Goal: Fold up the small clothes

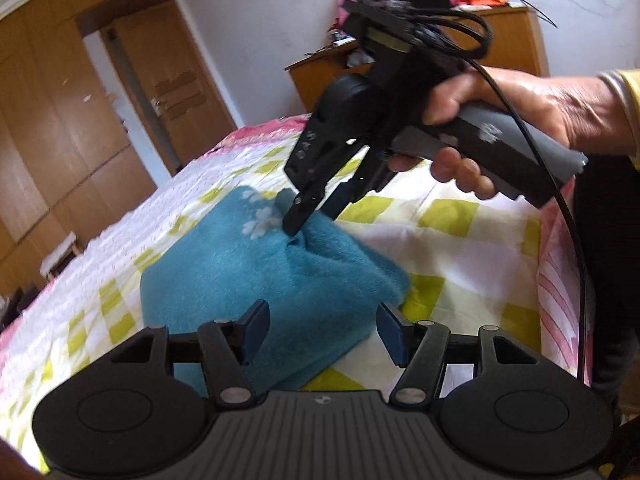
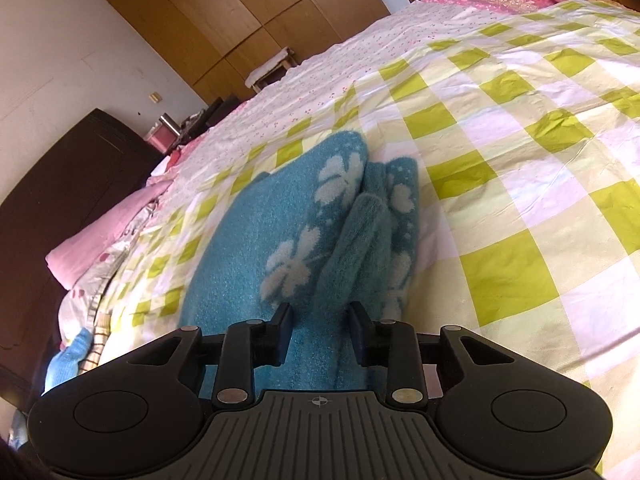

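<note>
- We work on a bed (image 2: 520,128) with a green-checked sheet; the teal garment (image 1: 248,280) lies on it, partly folded, with its flowered edge turned away from us.
- Our left claw (image 1: 322,332) is spread wide and holds nothing; it hovers over the near edge of the garment.
- Our right claw (image 1: 298,220) comes down from above onto the top of the garment. In the left view its tips sit in a raised pucker of cloth, and in the right view a ridge of fabric runs up between the pads (image 2: 285,328), which stand a little apart. We judge it to be pinching a fold, but we cannot tell for sure that the grip has closed.
- The step in hand looks like gathering the upper layer to carry it over for the next fold.
- To do it well, we should catch only the top layer, not the whole stack, or the garment will drag across the sheet.
- The left claw could press down on the near edge to anchor it while the right lifts.
- The cloth is thick and fuzzy, so it may slip; we should close firmly and move low and slowly, laying edge on edge.
</note>
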The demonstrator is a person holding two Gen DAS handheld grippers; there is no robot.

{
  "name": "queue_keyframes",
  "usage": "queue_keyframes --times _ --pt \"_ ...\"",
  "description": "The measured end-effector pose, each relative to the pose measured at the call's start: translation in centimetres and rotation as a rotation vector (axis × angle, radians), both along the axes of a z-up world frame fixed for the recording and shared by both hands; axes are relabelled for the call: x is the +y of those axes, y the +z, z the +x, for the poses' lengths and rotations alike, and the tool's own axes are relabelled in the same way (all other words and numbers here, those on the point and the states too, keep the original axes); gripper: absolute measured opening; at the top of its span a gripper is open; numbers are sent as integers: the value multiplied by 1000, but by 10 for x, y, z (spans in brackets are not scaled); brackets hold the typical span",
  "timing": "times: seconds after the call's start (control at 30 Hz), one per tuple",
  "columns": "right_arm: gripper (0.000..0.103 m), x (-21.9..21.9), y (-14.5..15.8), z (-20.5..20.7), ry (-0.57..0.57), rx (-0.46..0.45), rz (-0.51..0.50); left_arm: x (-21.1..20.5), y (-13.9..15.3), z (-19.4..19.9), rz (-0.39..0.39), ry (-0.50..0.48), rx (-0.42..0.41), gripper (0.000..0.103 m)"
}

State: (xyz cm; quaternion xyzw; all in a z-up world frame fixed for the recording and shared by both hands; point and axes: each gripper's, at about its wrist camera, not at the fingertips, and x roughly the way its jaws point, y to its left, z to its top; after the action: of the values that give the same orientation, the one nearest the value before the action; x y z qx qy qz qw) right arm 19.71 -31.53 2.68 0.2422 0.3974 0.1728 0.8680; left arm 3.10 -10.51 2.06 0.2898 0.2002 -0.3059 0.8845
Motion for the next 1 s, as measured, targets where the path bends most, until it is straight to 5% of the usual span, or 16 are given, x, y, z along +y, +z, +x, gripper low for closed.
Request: queue_keyframes --times 0.13,0.2,0.3,0.4,0.57,0.7,0.8,1.0 --pt "23 -10 -1 -1 -22 -4 19 -26 -26 5 158 -19 -88 68" --pt "23 -16 -2 -2 -33 -2 39 -31 -30 16 169 8 -70 68" --pt "25 -25 -1 -6 -52 -11 43 -26 -20 26 104 69 -24 53" --pt "26 -33 0 -10 -67 -23 72 -6 4 37 -45 160 62 41" --pt "27 -27 0 -6 -51 -15 109 27 33 51 -253 269 133 34" --pt "40 -26 3 -7 -64 3 186 40 46 52 -321 299 114 31" --pt "40 -22 11 -5 -71 -12 169 45 46 51 -333 299 105 31" --pt "36 -6 -4 4 -65 111 192 46 43 51 -352 298 108 30"
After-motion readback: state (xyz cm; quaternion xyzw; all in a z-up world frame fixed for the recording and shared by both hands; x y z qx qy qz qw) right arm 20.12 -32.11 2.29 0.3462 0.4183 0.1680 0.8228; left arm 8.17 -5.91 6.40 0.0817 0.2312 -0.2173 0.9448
